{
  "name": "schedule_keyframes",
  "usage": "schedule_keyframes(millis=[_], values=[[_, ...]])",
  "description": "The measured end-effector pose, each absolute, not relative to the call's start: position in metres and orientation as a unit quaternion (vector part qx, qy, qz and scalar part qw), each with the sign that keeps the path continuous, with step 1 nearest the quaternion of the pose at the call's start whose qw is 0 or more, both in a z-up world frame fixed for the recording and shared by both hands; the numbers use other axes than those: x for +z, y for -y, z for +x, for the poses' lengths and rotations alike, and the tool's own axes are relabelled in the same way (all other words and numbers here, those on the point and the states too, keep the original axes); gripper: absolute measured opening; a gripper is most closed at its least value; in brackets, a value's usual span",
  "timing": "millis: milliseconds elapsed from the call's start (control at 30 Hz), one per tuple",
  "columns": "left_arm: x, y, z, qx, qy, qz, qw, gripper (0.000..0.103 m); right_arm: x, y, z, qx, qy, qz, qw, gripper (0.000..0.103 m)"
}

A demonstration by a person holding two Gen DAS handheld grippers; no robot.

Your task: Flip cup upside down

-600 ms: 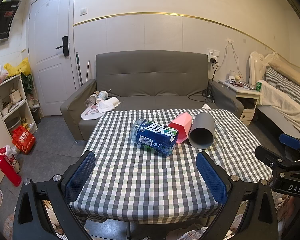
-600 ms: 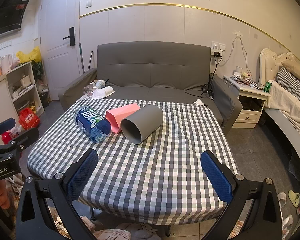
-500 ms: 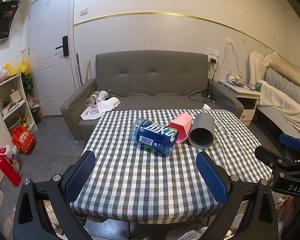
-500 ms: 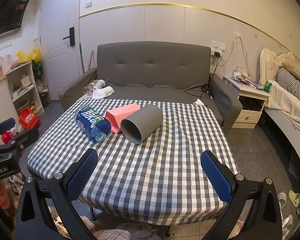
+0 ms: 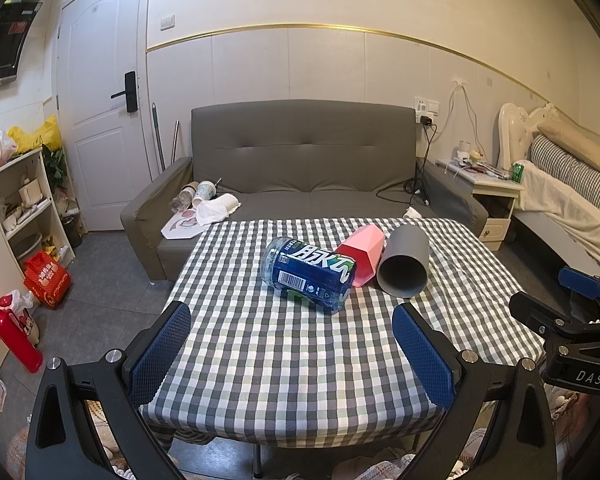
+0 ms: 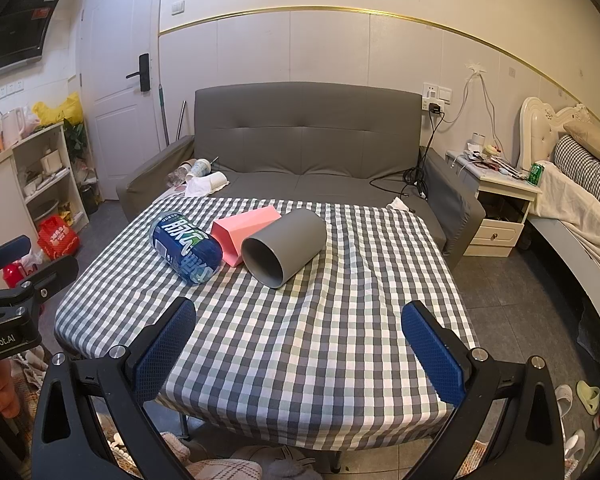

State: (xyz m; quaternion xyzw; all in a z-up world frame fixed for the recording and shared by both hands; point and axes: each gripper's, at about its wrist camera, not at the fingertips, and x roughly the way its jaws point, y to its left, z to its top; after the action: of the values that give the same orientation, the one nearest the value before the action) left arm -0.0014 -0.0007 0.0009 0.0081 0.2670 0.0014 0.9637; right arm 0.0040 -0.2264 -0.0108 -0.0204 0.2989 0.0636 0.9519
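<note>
Three cups lie on their sides in a row on the checkered table (image 5: 284,360) (image 6: 320,344). A grey cup (image 5: 403,266) (image 6: 285,246) points its mouth toward me. Beside it lies a pink faceted cup (image 5: 360,254) (image 6: 245,233), then a blue printed cup (image 5: 309,273) (image 6: 186,247). My left gripper (image 5: 291,354) hovers open over the table's near edge, well short of the cups. My right gripper (image 6: 298,348) is open too, near the front edge, with nothing between its fingers. Each gripper shows at the other view's side.
A grey sofa (image 5: 304,168) stands right behind the table. Shelves (image 5: 20,208) and a door (image 5: 100,120) are at the left, a nightstand (image 6: 500,200) and bed (image 6: 580,200) at the right. A hand (image 6: 2,388) holds the left gripper.
</note>
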Motion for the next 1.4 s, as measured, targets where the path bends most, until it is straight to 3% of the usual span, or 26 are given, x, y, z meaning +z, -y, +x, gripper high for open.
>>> schedule_keyframes(millis=[867,1067,1400], values=[[-0.005,-0.016,0.012,0.008,-0.284,-0.011,0.959,0.103,-0.019,0.212,0.015,0.07,-0.311,-0.032,0.947,0.103],[-0.001,-0.039,0.033,0.007,-0.318,-0.041,0.947,0.103,-0.023,0.193,0.046,0.103,-0.343,-0.062,0.932,0.103],[0.005,-0.081,0.087,0.033,-0.307,-0.028,0.951,0.103,-0.03,0.113,0.127,0.203,-0.373,-0.161,0.891,0.103]])
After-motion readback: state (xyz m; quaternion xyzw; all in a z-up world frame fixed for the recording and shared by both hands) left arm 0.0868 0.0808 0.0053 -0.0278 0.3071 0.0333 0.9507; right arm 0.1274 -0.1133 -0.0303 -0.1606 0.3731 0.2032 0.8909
